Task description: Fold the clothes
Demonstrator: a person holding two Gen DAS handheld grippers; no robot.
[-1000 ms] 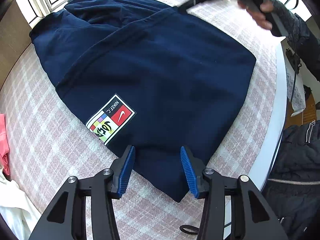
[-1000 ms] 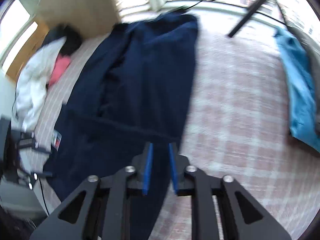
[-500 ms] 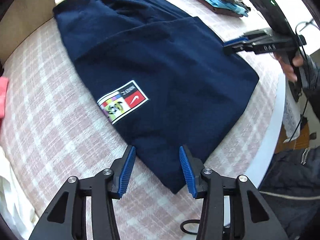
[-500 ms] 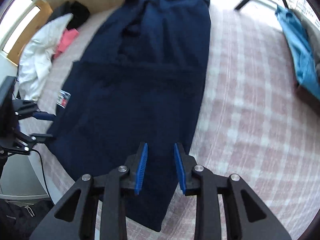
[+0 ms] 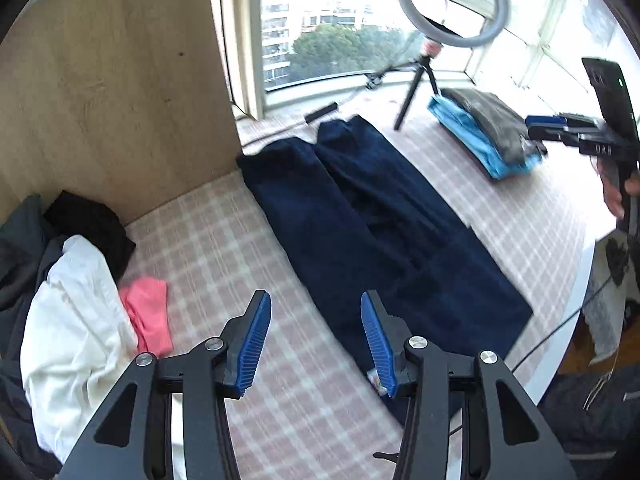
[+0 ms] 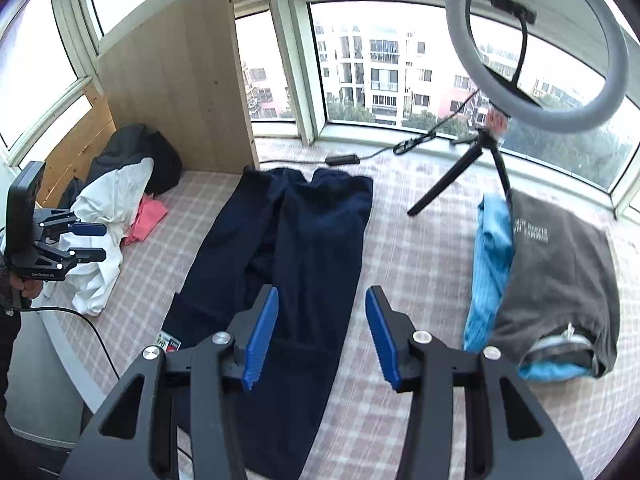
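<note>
The navy garment [image 6: 288,264] is seen spread lengthwise on the checked bed cover [image 6: 408,288], its near part doubled over so that a fold edge crosses it and a small label [image 6: 168,345] shows at the near left corner. Both grippers are held raised above the near end, clear of the cloth: the left gripper [image 5: 316,344] and the right gripper [image 6: 320,336] each have their jaws spread apart and nothing between them. A folded stack of blue and grey clothes [image 6: 536,280] is kept at the right, apart from a loose heap of white, pink and dark clothes [image 6: 116,216] at the left, presumably so that sorted and unsorted items stay separate. A ring light on a tripod [image 6: 500,128] stands at the far side.
</note>
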